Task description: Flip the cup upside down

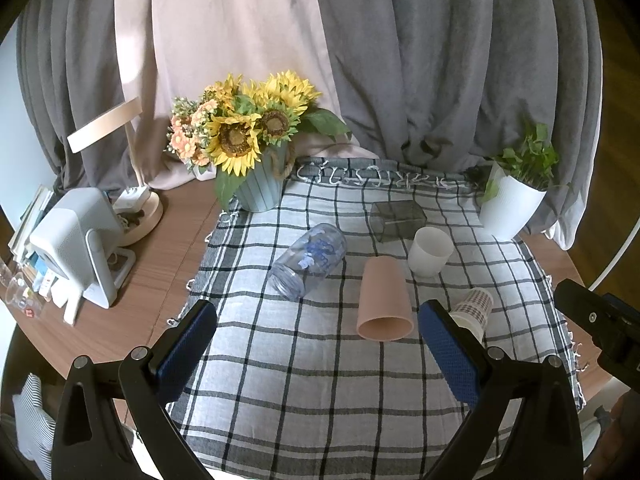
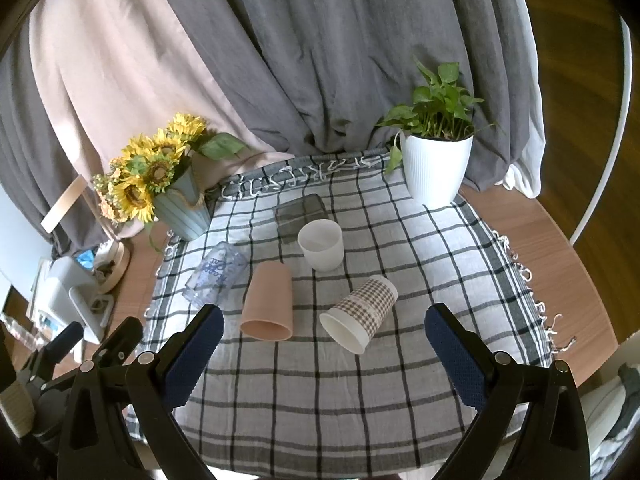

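On the checked cloth (image 1: 312, 380) (image 2: 320, 392) lie several cups. A pink cup (image 1: 384, 300) (image 2: 269, 302) lies on its side, mouth toward me. A checked paper cup (image 1: 474, 310) (image 2: 360, 314) lies on its side. A clear printed glass (image 1: 308, 266) (image 2: 216, 278) lies on its side. A white cup (image 1: 430, 251) (image 2: 321, 244) stands upright, mouth up. A dark clear box-shaped cup (image 1: 396, 220) (image 2: 300, 214) lies behind it. My left gripper (image 1: 318, 326) is open and empty, in front of the pink cup. My right gripper (image 2: 324, 330) is open and empty, in front of the paper cup.
A sunflower pot (image 1: 258, 190) (image 2: 182, 212) stands at the cloth's back left, a white plant pot (image 1: 510, 208) (image 2: 436, 172) at the back right. A lamp base and white device (image 1: 80, 240) sit on the wooden table at left. Curtains hang behind.
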The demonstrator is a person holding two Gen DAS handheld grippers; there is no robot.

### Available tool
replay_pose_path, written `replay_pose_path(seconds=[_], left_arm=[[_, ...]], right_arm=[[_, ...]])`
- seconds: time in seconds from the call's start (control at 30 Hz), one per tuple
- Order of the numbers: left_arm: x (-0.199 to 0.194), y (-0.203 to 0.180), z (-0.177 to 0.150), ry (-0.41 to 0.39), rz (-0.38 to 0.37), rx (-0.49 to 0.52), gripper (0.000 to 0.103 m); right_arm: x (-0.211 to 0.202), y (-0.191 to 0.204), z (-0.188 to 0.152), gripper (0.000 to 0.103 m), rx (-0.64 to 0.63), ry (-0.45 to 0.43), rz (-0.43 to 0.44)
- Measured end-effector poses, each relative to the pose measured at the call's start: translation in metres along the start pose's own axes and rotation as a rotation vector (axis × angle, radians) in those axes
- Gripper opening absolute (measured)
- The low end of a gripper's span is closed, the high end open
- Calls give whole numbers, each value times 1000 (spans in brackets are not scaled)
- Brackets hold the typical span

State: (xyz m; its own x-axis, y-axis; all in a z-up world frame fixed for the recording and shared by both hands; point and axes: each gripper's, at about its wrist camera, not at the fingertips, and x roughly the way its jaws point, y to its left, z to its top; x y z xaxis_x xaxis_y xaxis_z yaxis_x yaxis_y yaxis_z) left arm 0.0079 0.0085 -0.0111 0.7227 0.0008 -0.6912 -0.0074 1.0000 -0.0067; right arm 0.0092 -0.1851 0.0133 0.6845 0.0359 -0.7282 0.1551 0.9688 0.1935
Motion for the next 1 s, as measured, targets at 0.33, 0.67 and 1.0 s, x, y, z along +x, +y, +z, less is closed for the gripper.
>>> replay_pose_path(seconds=[0.33, 0.67, 1.0], left_arm=[[4, 5, 1, -15, 6, -3, 103], [2, 5, 2, -15, 6, -3, 103], [2, 5, 2, -15, 8, -3, 103]], right_arm=[[4, 2, -1, 101, -2, 3, 1], [3, 2, 0, 101, 0, 7, -2], [4, 2, 0, 101, -2, 9, -2]])
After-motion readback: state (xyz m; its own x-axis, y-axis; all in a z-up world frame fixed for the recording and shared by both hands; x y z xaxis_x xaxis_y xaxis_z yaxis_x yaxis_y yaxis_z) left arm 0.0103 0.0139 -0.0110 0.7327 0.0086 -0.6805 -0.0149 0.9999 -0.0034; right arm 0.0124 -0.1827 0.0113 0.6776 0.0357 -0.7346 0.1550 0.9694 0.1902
